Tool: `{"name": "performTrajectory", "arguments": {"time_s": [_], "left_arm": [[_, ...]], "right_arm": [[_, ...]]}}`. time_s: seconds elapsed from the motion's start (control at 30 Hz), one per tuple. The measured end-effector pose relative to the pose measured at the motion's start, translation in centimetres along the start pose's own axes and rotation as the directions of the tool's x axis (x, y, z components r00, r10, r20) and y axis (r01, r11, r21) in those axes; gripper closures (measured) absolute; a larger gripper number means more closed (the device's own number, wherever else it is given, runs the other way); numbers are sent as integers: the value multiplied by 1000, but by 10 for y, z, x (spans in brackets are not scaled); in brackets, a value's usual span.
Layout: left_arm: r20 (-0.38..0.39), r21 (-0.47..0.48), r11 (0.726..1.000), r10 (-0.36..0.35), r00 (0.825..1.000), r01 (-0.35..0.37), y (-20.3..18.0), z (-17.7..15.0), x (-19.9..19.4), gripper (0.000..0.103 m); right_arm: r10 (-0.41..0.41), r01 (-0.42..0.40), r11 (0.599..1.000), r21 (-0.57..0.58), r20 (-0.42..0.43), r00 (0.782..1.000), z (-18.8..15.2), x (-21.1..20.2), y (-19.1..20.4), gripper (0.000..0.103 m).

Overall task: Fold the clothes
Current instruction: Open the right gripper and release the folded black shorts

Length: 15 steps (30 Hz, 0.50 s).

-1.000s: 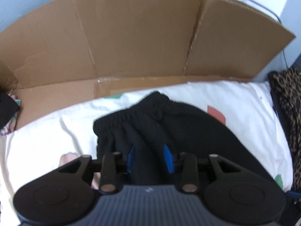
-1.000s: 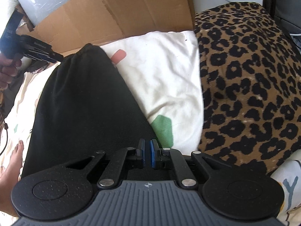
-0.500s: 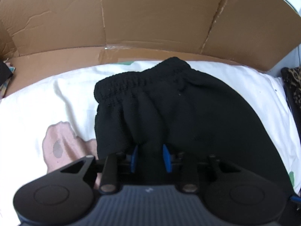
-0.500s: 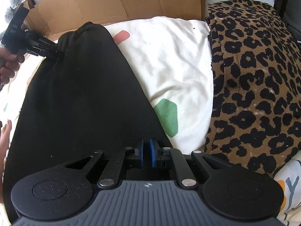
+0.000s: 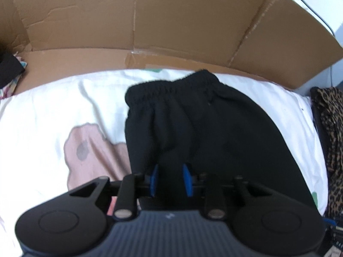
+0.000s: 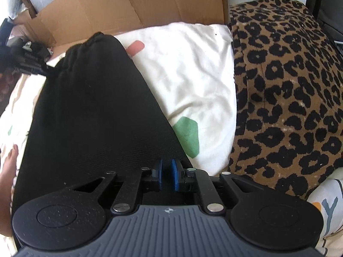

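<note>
Black pants [image 5: 214, 128] with an elastic waistband [image 5: 171, 87] lie on the white printed sheet [image 5: 53, 107]. My left gripper [image 5: 170, 180] sits just below the waistband's left part. Its jaws are closing on a raised ridge of black cloth, and creases run out from it. In the right wrist view the left gripper [image 6: 50, 70] reaches in from the left at the waistband corner. My right gripper [image 6: 166, 177] is at the opposite end of the black pants [image 6: 96, 117], on the right edge. Its blue pads stand a narrow gap apart with dark cloth between them.
A flattened cardboard box [image 5: 150, 21] stands along the far side of the sheet. A leopard-print cloth [image 6: 289, 85] is piled to the right of the pants. Dark items [image 5: 8, 68] sit at the far left. Part of a person's hand [image 6: 8, 160] shows at the left edge.
The left gripper has moved in lower over the cloth near the waistband, and its pads have come closer together around a fold. The right gripper's pads have parted slightly; that hand stayed put.
</note>
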State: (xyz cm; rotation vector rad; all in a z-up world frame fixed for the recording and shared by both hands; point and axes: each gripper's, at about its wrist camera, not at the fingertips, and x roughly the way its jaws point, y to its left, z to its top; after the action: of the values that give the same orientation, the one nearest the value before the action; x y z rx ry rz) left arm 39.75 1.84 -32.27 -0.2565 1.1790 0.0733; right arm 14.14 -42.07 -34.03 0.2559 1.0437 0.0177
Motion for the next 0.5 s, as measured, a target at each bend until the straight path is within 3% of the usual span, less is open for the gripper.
{"name": "performTrajectory", "arguments": {"time_s": [0.27, 0.37, 0.5], "left_arm": [[-43, 66, 998, 22, 999, -20, -9, -18, 29, 75], [-54, 57, 998, 28, 998, -25, -10, -15, 30, 75], [-77, 118, 992, 56, 995, -47, -20, -11, 25, 75]], "right_arm": [[-3, 2, 999, -37, -36, 999, -5, 13, 7, 86], [-13, 11, 998, -55, -38, 999, -8, 12, 5, 86], [-24, 20, 997, -77, -47, 999, -16, 5, 0, 86]]}}
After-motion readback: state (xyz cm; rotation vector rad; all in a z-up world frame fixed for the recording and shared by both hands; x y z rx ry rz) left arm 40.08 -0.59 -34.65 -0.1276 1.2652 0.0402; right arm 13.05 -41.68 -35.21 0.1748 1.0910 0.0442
